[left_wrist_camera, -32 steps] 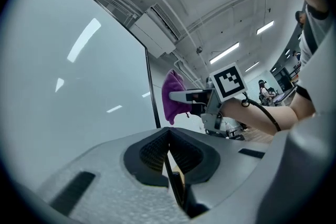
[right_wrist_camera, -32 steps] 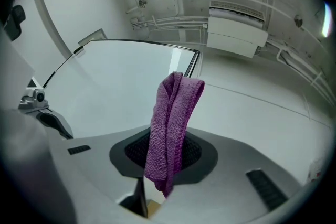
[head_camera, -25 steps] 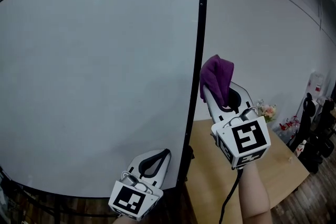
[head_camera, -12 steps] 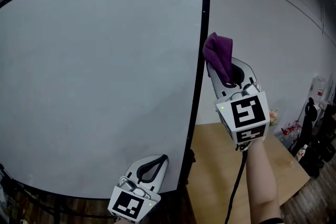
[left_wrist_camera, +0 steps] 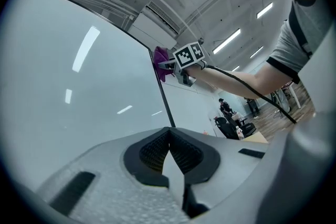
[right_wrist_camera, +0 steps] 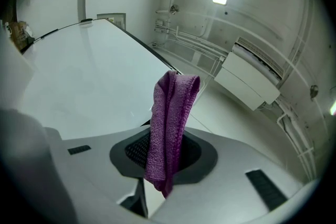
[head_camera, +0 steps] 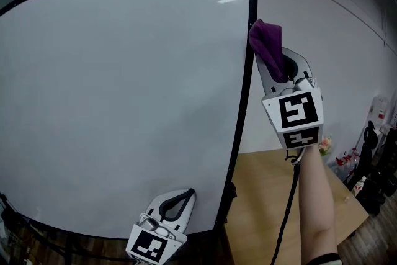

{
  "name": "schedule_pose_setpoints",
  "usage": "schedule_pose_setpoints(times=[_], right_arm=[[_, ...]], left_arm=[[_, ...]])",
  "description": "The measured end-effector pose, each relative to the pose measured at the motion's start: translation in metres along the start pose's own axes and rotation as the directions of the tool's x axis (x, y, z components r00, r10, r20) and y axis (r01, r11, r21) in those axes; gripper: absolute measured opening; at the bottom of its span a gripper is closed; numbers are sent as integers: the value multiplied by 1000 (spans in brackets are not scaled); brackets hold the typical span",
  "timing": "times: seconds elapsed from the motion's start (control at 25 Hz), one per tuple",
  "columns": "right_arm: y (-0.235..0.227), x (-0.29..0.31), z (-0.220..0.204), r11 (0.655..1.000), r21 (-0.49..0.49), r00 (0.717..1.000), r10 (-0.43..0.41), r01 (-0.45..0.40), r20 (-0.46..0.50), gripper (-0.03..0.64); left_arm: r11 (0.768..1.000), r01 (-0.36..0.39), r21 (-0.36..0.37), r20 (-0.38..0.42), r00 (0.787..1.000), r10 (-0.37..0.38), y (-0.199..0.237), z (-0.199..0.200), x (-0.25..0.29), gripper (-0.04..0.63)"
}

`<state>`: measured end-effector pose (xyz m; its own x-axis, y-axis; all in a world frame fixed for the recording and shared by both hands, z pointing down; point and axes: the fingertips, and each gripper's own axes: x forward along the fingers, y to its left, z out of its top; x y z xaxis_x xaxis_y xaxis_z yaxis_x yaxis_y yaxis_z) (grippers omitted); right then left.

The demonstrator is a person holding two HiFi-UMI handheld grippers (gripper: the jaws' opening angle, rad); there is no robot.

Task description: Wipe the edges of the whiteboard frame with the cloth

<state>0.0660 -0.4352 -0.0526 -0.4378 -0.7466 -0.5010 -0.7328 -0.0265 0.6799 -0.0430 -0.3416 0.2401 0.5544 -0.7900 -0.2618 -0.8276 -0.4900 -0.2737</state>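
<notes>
whiteboard frame (head_camera: pixel 243 102), cloth (head_camera: pixel 267 46) beside it, pale wall (head_camera: pixel 335 28), wooden table (head_camera: pixel 267 195)

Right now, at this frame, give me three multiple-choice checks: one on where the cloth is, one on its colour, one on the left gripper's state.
1. Where is the cloth along the whiteboard frame?
A. bottom edge
B. right edge, near the top corner
C. left edge

2. What colour is the cloth?
A. white
B. yellow
C. purple

3. In what state is the left gripper?
A. shut, nothing between the jaws
B. wide open
C. shut on a marker

Answers:
1 B: the head view shows it against the black right edge just below the corner, clamped in the right gripper.
2 C: it reads purple in all three views.
3 A: its own view shows the jaws meeting with nothing between them.
</notes>
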Motion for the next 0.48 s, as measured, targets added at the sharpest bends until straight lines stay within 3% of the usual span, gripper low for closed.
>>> schedule_pose_setpoints(times=[0.16, 0.48], right_arm=[[8, 5, 2, 999, -35, 1000, 11, -11, -8, 77], [21, 3, -6, 998, 11, 998, 58, -57, -26, 74]], left_arm=[[1000, -8, -3, 3, 1000, 8, 4, 0, -4, 17], [1000, 1, -16, 3, 1000, -1, 3, -3, -4, 17]])
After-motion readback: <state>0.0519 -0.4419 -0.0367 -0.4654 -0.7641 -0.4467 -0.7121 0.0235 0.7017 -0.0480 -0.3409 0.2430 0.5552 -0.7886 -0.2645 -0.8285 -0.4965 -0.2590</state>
